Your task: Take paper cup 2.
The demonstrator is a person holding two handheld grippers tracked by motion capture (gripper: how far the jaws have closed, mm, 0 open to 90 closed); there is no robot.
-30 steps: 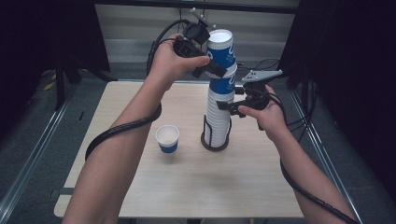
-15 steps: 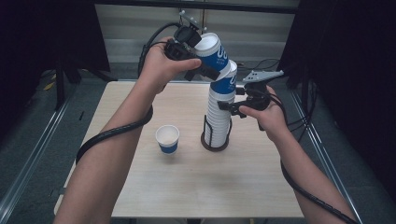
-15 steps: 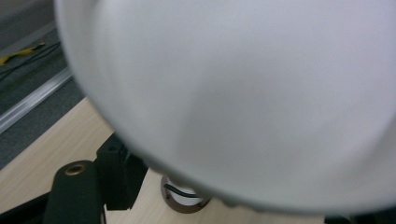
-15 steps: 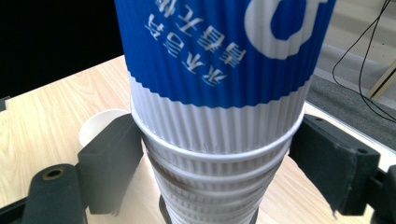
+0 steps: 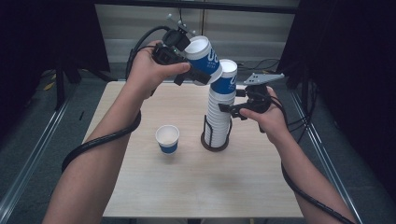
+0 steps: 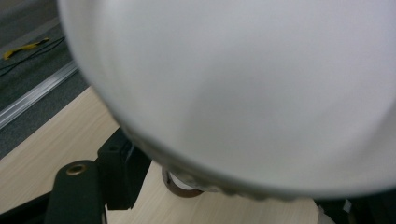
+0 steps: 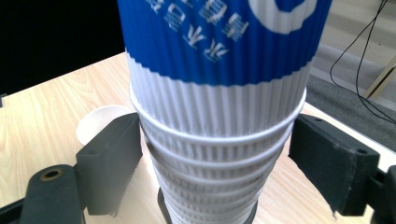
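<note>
A pale wooden table (image 5: 140, 186) carries a tall cup stack (image 5: 219, 109) in a wire holder (image 5: 215, 140), hugged by the right gripper (image 5: 233, 108). Up-left, the left gripper (image 5: 187, 70) clamps 1 tilted cup (image 5: 203, 58). Another cup (image 5: 167, 139) stands below-left, nearer the left hand.
</note>
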